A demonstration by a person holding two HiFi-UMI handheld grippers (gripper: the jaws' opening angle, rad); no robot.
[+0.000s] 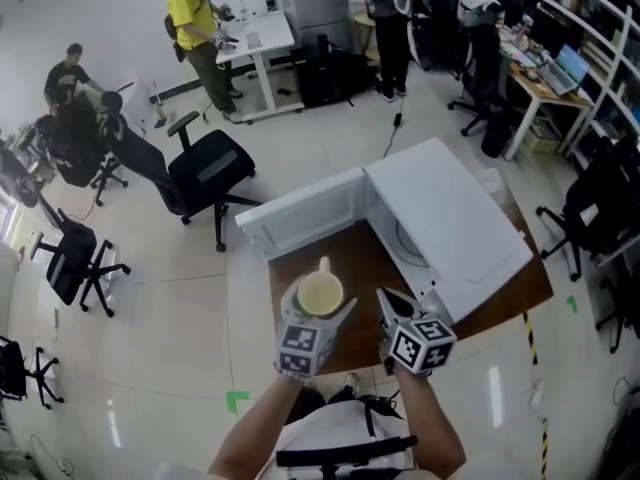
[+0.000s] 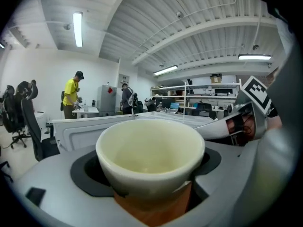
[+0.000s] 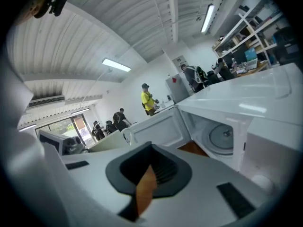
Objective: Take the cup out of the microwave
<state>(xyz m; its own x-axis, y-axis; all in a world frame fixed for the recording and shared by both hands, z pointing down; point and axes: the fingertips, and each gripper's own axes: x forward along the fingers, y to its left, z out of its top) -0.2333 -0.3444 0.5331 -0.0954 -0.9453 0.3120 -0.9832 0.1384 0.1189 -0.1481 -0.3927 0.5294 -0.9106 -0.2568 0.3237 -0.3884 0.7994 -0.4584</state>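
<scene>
A cream cup point(image 1: 320, 293) with its handle pointing away from me sits between the jaws of my left gripper point(image 1: 320, 298), above the brown table point(image 1: 350, 250) and in front of the open microwave door point(image 1: 300, 211). In the left gripper view the empty cup point(image 2: 150, 150) fills the centre, with the left gripper point(image 2: 150, 178) shut on it. The white microwave point(image 1: 455, 218) stands to the right, and its glass turntable point(image 3: 221, 137) is bare. My right gripper point(image 1: 388, 300) hovers beside the cup. Its jaws meet in the right gripper view point(image 3: 147, 174), with nothing between them.
A black office chair point(image 1: 205, 168) stands on the floor to the left, beyond the table. A person in yellow point(image 1: 195, 18) works at a white desk point(image 1: 260, 43) far back. More chairs and shelves line the right side. Green tape point(image 1: 237, 400) marks the floor.
</scene>
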